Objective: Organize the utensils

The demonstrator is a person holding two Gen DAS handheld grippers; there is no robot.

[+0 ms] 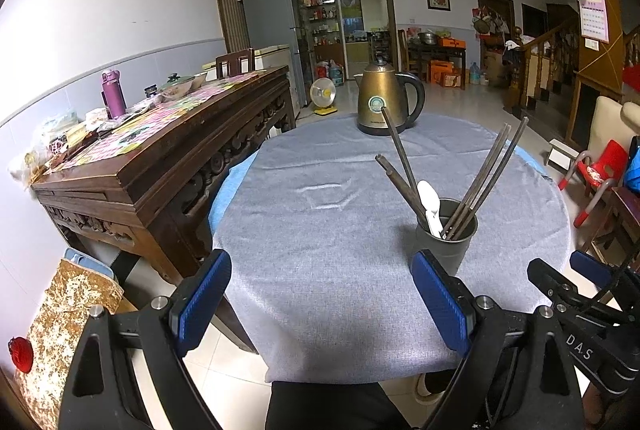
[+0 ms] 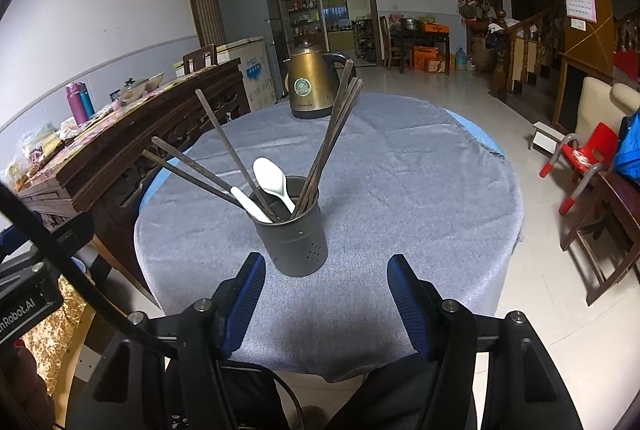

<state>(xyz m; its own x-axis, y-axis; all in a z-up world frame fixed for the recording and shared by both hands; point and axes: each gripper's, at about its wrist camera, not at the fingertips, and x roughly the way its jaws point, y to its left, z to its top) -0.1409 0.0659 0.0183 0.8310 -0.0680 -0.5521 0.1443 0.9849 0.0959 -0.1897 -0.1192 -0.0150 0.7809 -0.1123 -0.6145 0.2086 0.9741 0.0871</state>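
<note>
The dark grey perforated metal utensil cup, with brown chopsticks and white plastic spoons upright inside, is seen straight ahead of the spread, empty right gripper (the nearer), rightward of the equally spread left gripper

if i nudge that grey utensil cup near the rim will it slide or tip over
The cup is tall and narrow, with chopsticks leaning far beyond its rim, so it likely tips rather than slides. The tablecloth probably adds grip. The loose spoon may rattle or shift.
</note>
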